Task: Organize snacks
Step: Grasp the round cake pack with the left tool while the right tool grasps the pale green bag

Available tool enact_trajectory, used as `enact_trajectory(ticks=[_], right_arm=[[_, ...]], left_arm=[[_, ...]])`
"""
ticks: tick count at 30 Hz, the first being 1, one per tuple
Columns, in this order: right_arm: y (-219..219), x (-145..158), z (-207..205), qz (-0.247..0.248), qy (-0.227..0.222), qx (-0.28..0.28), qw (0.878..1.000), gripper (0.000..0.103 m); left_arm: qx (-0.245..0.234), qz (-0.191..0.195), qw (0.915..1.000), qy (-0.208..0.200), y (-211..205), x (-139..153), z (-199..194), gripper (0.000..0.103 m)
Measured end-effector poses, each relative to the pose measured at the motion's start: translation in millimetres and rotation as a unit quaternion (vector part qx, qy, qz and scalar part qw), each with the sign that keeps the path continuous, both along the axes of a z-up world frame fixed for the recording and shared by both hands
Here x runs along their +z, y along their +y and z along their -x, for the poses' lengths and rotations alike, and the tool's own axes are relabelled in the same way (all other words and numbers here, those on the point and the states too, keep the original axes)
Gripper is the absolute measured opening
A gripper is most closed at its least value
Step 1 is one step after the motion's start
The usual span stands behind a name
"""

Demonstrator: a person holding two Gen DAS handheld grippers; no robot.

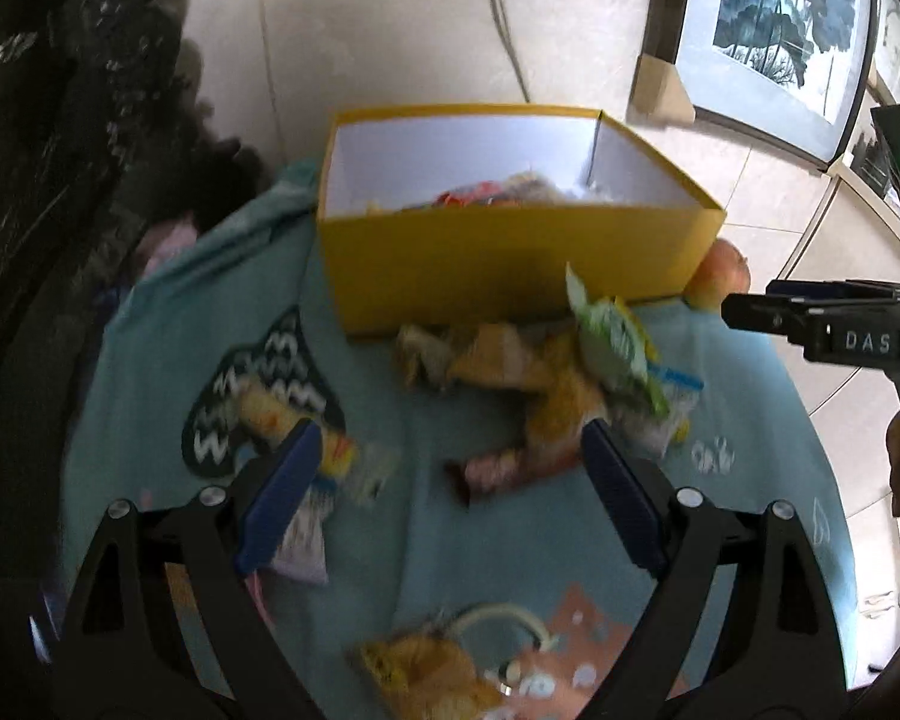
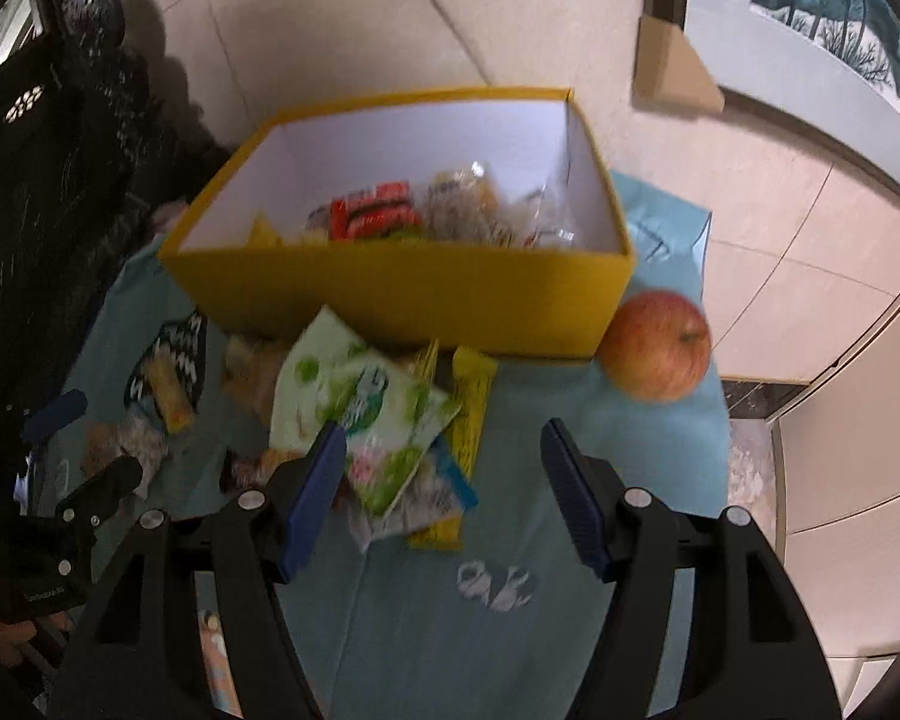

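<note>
Pale floor tiles surround a teal cloth [image 2: 570, 648] on which a yellow box [image 2: 414, 306] partly filled with snacks is set. Loose snack packets [image 1: 528, 384] are piled at its six o'clock. Left gripper [image 1: 450, 456] and right gripper [image 2: 438, 456] are held spread, empty.

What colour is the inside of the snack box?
White inside the yellow box; the right wrist view shows it best.

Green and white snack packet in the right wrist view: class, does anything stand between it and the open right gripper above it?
Nothing visible does. The green and white snack packet lies on top of the pile, uncovered, beside the right gripper, whose open jaws hold nothing.
</note>
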State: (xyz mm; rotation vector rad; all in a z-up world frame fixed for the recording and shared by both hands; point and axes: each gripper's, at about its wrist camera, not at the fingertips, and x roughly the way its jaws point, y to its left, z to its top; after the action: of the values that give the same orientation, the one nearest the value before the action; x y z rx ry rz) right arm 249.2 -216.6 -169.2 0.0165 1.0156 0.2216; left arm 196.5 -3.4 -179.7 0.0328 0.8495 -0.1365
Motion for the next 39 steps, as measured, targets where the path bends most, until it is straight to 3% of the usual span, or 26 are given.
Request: enact_trajectory(ticks=[9,22,26,31,35,37,38,39], right_arm=[[14,-14,16,-0.005,0.017,0.016,1.000,0.068],[37,-19,5,0.014,0.011,0.045,0.999,0.068],[62,-28,-14,0.063,0.000,0.087,0.994,0.075],[72,-58,-38,0.106,0.020,0.132,0.985,0.075],[68,-70,-55,0.077,0.032,0.141,0.987,0.075],[67,-80,-60,0.060,0.070,0.144,0.985,0.068],[68,-87,-59,0.068,0.086,0.152,0.982,0.051],[68,-91,-56,0.058,0.098,0.162,0.980,0.043]], left_arm=[[0.010,0.007,0.9994,0.034,17,-33,47,0.090],[0.011,-0.029,0.9954,0.091,15,-96,81,0.090],[0.021,-0.021,0.9940,0.105,21,-108,81,0.090],[0.008,-0.028,0.9945,0.101,18,-112,83,0.090],[0.006,-0.024,0.9954,0.092,20,-110,84,0.076],[0.009,-0.021,0.9959,0.088,23,-107,83,0.063],[0.011,-0.015,0.9959,0.089,27,-106,82,0.060],[0.012,-0.011,0.9957,0.091,28,-106,81,0.058]])
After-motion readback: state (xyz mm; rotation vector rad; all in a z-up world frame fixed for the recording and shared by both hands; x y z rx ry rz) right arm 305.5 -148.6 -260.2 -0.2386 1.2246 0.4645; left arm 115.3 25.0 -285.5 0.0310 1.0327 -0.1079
